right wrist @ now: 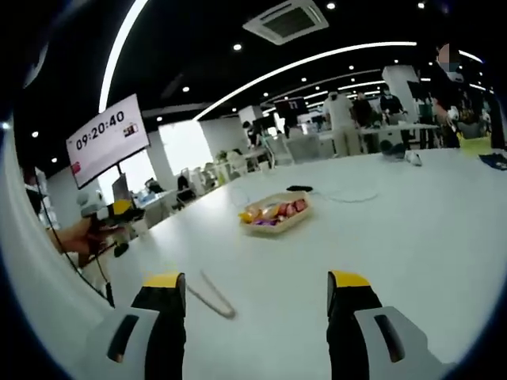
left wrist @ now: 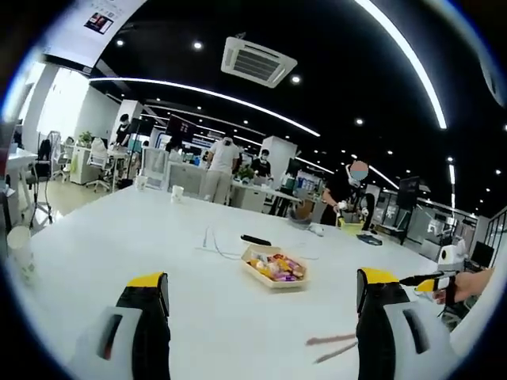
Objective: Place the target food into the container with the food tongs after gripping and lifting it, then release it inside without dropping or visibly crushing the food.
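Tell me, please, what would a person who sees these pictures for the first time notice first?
Probably the tray of colourful food, alone near the middle of the wide white table. The food tongs lie flat on the table, apart from the tray, near the left jaw in the right gripper view. Both the left gripper and the right gripper are open and hold nothing.

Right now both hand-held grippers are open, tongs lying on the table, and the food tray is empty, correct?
Not quite. The tray is not empty: it holds colourful food, as the left gripper view shows. The rest stands: both hand-held grippers are open and the tongs lie on the table.
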{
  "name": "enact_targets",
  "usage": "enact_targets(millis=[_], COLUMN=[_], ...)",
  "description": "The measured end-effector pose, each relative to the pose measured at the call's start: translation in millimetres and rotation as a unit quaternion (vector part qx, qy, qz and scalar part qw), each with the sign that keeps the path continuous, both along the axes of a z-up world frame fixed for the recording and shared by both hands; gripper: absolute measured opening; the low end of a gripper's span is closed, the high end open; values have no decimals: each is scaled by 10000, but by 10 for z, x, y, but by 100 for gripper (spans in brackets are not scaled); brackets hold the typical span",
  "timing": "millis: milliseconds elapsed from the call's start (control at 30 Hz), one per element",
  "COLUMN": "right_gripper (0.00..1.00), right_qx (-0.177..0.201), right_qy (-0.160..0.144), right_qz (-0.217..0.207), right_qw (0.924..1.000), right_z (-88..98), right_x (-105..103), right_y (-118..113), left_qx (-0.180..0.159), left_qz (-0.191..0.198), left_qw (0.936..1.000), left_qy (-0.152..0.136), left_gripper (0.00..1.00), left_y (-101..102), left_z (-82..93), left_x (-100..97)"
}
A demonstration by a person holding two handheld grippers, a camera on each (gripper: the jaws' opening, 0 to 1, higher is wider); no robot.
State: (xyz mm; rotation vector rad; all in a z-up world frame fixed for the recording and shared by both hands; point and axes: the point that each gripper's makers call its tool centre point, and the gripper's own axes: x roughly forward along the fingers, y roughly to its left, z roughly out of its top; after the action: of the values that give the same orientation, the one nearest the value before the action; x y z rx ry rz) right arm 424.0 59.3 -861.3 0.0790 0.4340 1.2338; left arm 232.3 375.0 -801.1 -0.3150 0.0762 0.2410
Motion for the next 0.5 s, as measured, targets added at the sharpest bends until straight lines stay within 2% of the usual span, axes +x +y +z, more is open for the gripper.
enact_targets(millis=[133,233,333,400,500], right_gripper=[74,73,73,73,73], right_qx=[-20,45,43,-10,-9], right_qy=[-49,-59,13,-26,1], right_qz=[-21,-21,77,125,141], right_qw=[10000,10000,10000,9999,9999], right_z=[32,67,48,18,8], right_x=[57,76,38,14,-26], right_y=[35,62,112,126,137], left_qx=[-26,-27,16,-13,24], left_qz=[13,50,62,19,-103], left_qw=[9999,9999,9999,9997,9996], left_qy=[151,156,122,263,251], left_gripper=[99,99,99,99,99], left_y=[-29,-30,-1,4,-15], left_z=[-104,-104,-94,-137,-137], left_x=[-67,-98,-114,-115,-102])
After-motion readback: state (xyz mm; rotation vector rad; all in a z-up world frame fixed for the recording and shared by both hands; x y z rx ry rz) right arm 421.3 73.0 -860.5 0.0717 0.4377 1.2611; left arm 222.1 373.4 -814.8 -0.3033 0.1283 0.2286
